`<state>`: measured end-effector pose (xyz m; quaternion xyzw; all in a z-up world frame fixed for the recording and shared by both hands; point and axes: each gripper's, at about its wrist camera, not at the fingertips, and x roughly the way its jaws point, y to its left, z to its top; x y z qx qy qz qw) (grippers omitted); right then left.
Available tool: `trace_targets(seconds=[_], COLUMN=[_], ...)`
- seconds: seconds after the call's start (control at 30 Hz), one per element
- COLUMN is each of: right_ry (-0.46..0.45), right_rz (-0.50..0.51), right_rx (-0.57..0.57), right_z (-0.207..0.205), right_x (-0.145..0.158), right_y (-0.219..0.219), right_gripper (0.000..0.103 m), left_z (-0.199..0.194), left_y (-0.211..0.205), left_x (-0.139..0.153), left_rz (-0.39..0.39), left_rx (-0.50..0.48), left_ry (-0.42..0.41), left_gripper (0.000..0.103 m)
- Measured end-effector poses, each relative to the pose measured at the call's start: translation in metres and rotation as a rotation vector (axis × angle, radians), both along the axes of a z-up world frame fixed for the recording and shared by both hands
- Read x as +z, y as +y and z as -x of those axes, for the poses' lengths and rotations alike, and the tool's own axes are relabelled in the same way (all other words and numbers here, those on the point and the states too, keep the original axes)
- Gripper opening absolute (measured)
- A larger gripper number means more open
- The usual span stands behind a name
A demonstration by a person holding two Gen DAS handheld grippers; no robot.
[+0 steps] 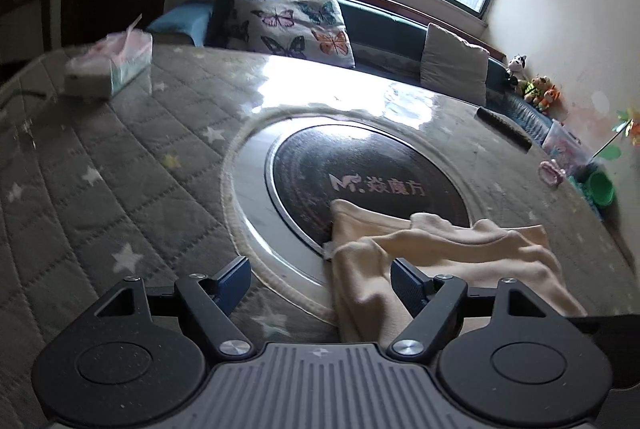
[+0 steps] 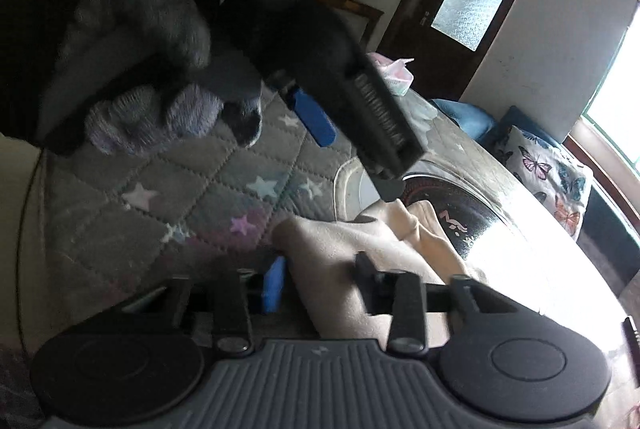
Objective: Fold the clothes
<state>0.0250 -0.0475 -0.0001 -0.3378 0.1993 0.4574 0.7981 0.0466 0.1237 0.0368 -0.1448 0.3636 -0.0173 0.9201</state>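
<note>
A cream garment point(image 1: 448, 257) lies crumpled on the table, partly over the round black hotplate point(image 1: 360, 177). My left gripper point(image 1: 320, 281) is open just above the table; its right finger sits over the garment's near edge and nothing is held. In the right wrist view the same garment point(image 2: 344, 253) lies between the jaws of my open right gripper point(image 2: 320, 281). The left gripper point(image 2: 360, 117), held by a gloved hand point(image 2: 152, 69), hangs above the garment in that view.
The table has a grey quilted cover with stars point(image 1: 100, 189). A tissue box point(image 1: 112, 65) stands at its far left, a dark remote point(image 1: 504, 127) at far right. A sofa with a butterfly pillow point(image 1: 292, 23) runs behind. Toys point(image 1: 536, 85) sit at right.
</note>
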Motion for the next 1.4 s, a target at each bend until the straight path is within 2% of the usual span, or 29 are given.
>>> trace_targets(seconds=[0.17, 0.37, 0.43, 0.47, 0.5, 0.57, 0.6, 0.67, 0.87, 0.97, 1.17, 1.27, 1.4], right_ry=[0.056, 0.126, 0.141, 0.143, 0.142, 0.151, 0.154, 0.160, 0.197, 0.203, 0.198, 0.205, 0.218], right_rz=[-0.066, -0.161, -0.177, -0.182, -0.186, -0.196, -0.200, -0.207, -0.233, -0.261, -0.281, -0.296, -0.317], right_rx=[-0.025, -0.068, -0.073, -0.074, -0.075, -0.075, -0.077, -0.078, -0.091, -0.142, -0.399, -0.541, -0.661], right_z=[-0.005, -0.012, -0.013, -0.012, -0.012, -0.011, -0.010, -0.009, -0.013, -0.019, -0.054, -0.078, -0.109], right_x=[0.012, 0.031, 0.034, 0.035, 0.035, 0.035, 0.035, 0.034, 0.037, 0.041, 0.033, 0.026, 0.015], right_y=[-0.008, -0.025, -0.030, -0.032, -0.034, -0.038, -0.040, -0.042, -0.054, -0.074, -0.132, -0.161, -0.185], right_gripper=[0.015, 0.013, 0.012, 0.012, 0.012, 0.012, 0.012, 0.012, 0.014, 0.014, 0.015, 0.018, 0.019], left_z=[-0.004, -0.007, -0.008, -0.009, -0.009, -0.010, -0.010, -0.010, -0.006, -0.004, -0.005, -0.006, -0.007], left_y=[0.004, 0.001, 0.001, 0.002, 0.003, 0.005, 0.007, 0.008, 0.009, 0.008, 0.004, 0.001, -0.001], left_x=[-0.007, -0.008, -0.013, -0.015, -0.016, -0.021, -0.024, -0.027, -0.024, -0.022, -0.020, -0.020, -0.020], left_rz=[0.146, 0.266, 0.321, 0.347, 0.366, 0.418, 0.443, 0.464, 0.461, 0.434, 0.410, 0.387, 0.374], left_rx=[0.016, 0.053, 0.077, 0.089, 0.100, 0.119, 0.127, 0.136, 0.156, 0.152, 0.146, 0.143, 0.142], left_ry=[0.055, 0.109, 0.147, 0.150, 0.156, 0.180, 0.188, 0.195, 0.177, 0.168, 0.164, 0.166, 0.166], left_gripper=[0.079, 0.079, 0.073, 0.067, 0.054, 0.041, 0.027, 0.022, 0.018, 0.017, 0.017, 0.017, 0.017])
